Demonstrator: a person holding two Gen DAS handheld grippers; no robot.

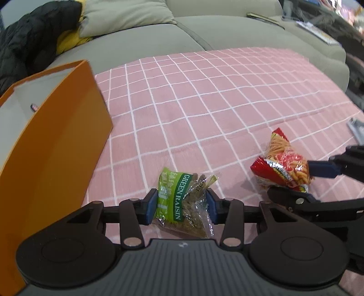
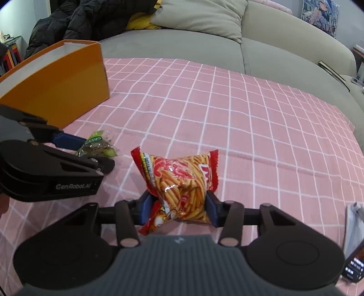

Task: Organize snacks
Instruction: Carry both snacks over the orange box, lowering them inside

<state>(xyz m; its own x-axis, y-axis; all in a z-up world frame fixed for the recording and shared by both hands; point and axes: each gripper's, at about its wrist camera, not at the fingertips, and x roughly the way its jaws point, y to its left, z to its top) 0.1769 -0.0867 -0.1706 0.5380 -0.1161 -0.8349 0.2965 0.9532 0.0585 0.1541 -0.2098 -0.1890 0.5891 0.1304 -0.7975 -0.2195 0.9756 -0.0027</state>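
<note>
Gripping a green raisin packet [image 1: 184, 205] between left gripper [image 1: 182, 205] pads, orange box [image 1: 56, 136] standing off to its left. Squeezing a red snack-stick bag [image 2: 182, 184] in right gripper [image 2: 179, 208], over pink checked cloth [image 2: 250, 127].

We see a pink cloth [image 1: 204, 95] crossed by thin white lines in a grid. The box [image 1: 56, 145] is orange outside and pale grey within. One snack bag [image 1: 182, 205] is green and clear, with a dark green band lettered in white. The other bag [image 2: 182, 182] is red with yellow-orange sticks showing through. The sofa [image 2: 182, 45] and its cushion [image 2: 204, 16] are grey-green; a black jacket [image 1: 29, 43] lies over something yellow. We note blue pads [image 1: 151, 206] on black frames.
</note>
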